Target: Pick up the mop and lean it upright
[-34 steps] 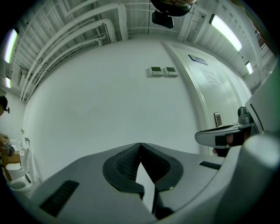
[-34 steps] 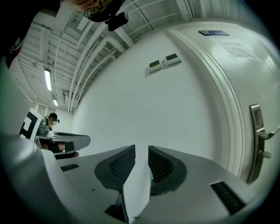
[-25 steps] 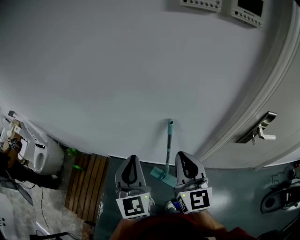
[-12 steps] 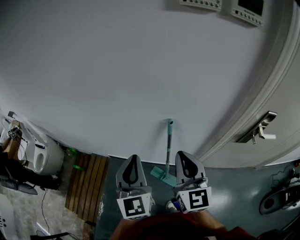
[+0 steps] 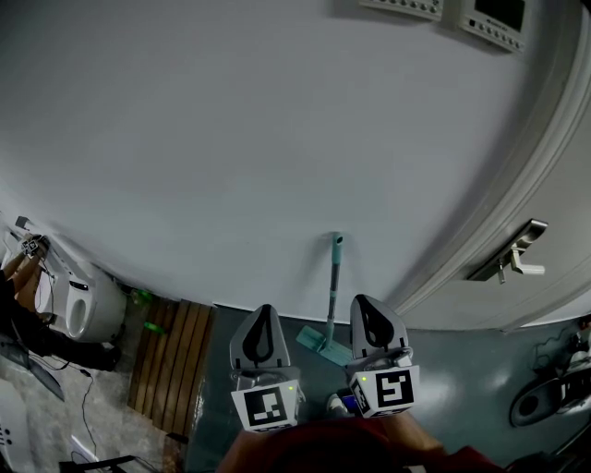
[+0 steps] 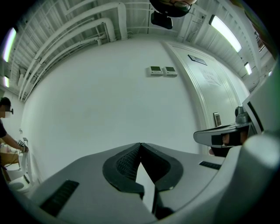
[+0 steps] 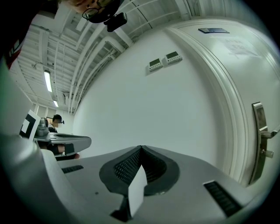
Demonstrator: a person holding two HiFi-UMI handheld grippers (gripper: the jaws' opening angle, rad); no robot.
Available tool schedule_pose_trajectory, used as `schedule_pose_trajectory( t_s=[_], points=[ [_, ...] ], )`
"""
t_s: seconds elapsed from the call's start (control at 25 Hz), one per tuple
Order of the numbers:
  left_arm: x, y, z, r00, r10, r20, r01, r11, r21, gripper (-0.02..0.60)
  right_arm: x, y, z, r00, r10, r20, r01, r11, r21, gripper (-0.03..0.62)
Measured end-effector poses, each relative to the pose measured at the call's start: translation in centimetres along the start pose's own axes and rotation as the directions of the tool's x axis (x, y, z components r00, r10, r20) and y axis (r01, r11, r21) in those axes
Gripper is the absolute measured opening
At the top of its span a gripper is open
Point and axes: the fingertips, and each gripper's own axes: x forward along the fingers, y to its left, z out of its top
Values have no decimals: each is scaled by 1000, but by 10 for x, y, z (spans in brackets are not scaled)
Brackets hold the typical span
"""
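A teal mop (image 5: pixel 332 286) stands upright with its handle against the white wall (image 5: pixel 277 139) and its flat head (image 5: pixel 323 344) on the floor, seen in the head view between my two grippers. My left gripper (image 5: pixel 264 314) hangs to the mop's left and my right gripper (image 5: pixel 369 306) to its right, both apart from it. Both point level at the wall with jaws shut and nothing between them. In the left gripper view the left gripper (image 6: pixel 140 144) faces bare wall; in the right gripper view the right gripper (image 7: pixel 141 148) does too. The mop shows in neither gripper view.
A white door (image 5: pixel 554 212) with a metal lever handle (image 5: pixel 517 249) is at the right. A wooden slat mat (image 5: pixel 171 365) and a white toilet (image 5: pixel 83 309) lie at the left, with a person (image 5: pixel 18 314) beside it. Wall panels (image 5: pixel 462 14) hang high up.
The person at the far left has shifted a little. Both grippers and the mop have stayed where they were.
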Motion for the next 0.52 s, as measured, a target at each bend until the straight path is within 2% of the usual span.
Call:
schedule_pose_trajectory(
  t_s=[0.52],
  points=[
    [2, -7, -4, 1000, -13, -4, 13, 1000, -17, 14, -2, -6, -5, 1000, -15, -14, 15, 1000, -8, 17]
  ],
)
